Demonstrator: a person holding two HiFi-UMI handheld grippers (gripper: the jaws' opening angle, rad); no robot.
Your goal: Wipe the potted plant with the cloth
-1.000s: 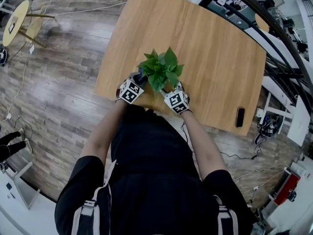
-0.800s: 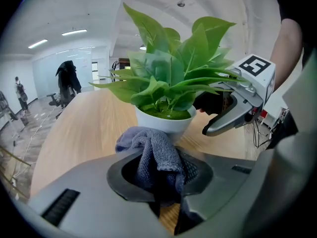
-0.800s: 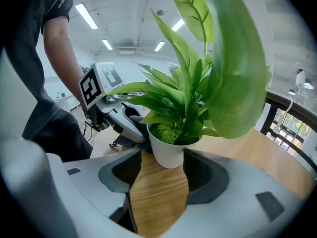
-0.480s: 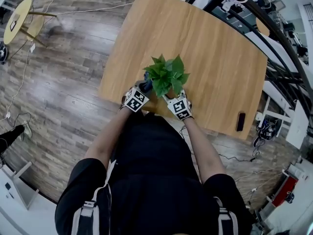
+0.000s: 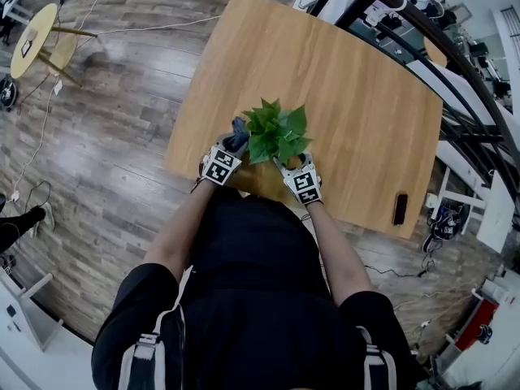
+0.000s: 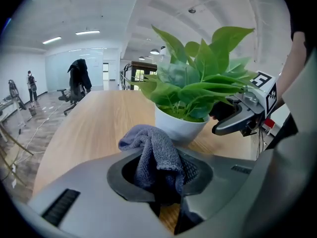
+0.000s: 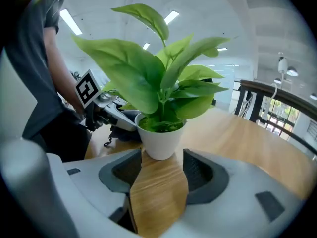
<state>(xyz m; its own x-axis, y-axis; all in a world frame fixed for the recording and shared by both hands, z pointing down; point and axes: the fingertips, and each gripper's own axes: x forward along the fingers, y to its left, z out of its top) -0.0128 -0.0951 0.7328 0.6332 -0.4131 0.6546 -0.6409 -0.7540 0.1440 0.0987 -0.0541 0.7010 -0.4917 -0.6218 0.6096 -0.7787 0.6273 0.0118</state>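
Observation:
A green leafy plant (image 5: 276, 132) in a white pot (image 6: 179, 123) stands near the front edge of the wooden table (image 5: 357, 96). My left gripper (image 5: 230, 149) is shut on a grey cloth (image 6: 154, 157), which bunches up between the jaws just left of the pot. My right gripper (image 5: 294, 164) sits at the pot's right side, open, with the white pot (image 7: 160, 137) just beyond its jaw tips and only bare table between them. The leaves (image 7: 148, 76) spread above both grippers and hide the pot in the head view.
A black phone (image 5: 399, 208) lies near the table's front right corner. A small round yellow table (image 5: 32, 35) stands on the floor at far left. Black railings and desks (image 5: 422, 23) run along the right. The person's body is close to the table's front edge.
Both grippers have shifted slightly up the picture and closer to the plant; the left one with the cloth now sits nearer the leaves.

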